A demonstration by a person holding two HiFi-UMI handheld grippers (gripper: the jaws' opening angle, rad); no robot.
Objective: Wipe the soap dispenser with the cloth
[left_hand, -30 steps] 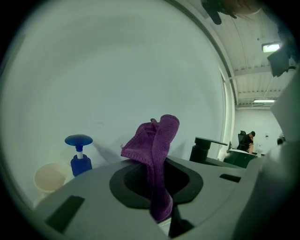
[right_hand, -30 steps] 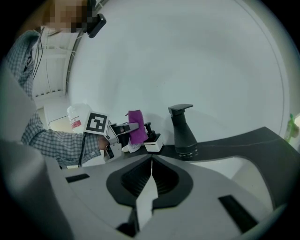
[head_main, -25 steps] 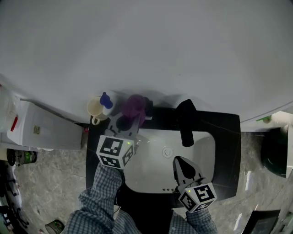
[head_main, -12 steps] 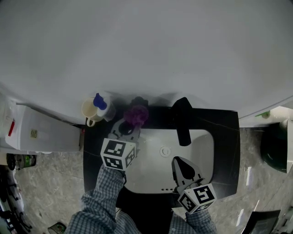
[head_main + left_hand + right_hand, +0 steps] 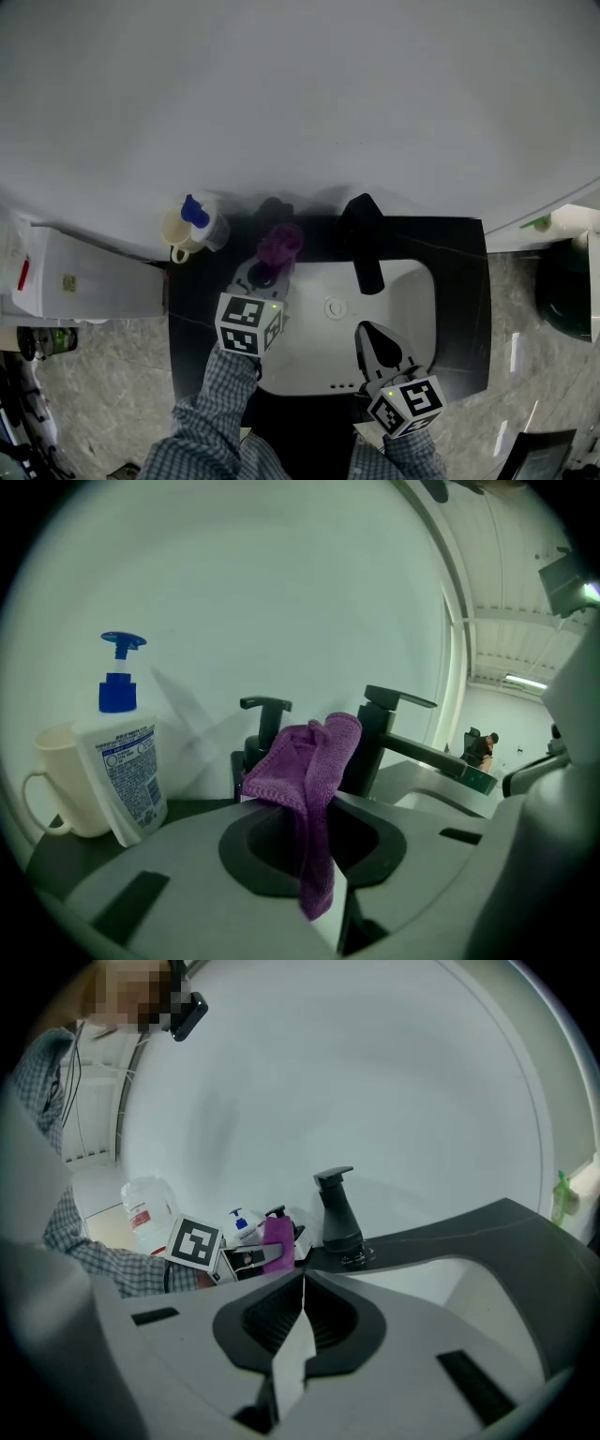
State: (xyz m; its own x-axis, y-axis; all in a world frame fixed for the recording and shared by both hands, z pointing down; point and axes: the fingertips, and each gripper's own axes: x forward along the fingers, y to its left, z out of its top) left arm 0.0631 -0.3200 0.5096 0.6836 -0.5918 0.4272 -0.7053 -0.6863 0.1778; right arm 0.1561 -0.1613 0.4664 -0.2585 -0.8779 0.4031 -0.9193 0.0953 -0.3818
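A black pump dispenser (image 5: pixel 263 726) stands at the back of the dark counter, left of the faucet; from the head view only its top (image 5: pixel 272 207) shows behind the cloth. My left gripper (image 5: pixel 265 273) is shut on a purple cloth (image 5: pixel 279 246), which rises in a bunch right in front of the dispenser. In the left gripper view the cloth (image 5: pixel 307 771) hangs from between the jaws and hides the dispenser's right side. A white bottle with a blue pump (image 5: pixel 119 761) stands further left. My right gripper (image 5: pixel 366 330) is shut and empty above the sink's front.
A black faucet (image 5: pixel 364 244) reaches over the white sink (image 5: pixel 412 300). A cream cup (image 5: pixel 175 228) stands beside the white bottle (image 5: pixel 202 222). The dark counter (image 5: pixel 464 281) ends at a white cabinet (image 5: pixel 84 277) on the left. A wall or mirror rises close behind.
My left gripper has drawn back toward me a little with the cloth, so the black dispenser's top now shows behind it. The right gripper has stayed put.
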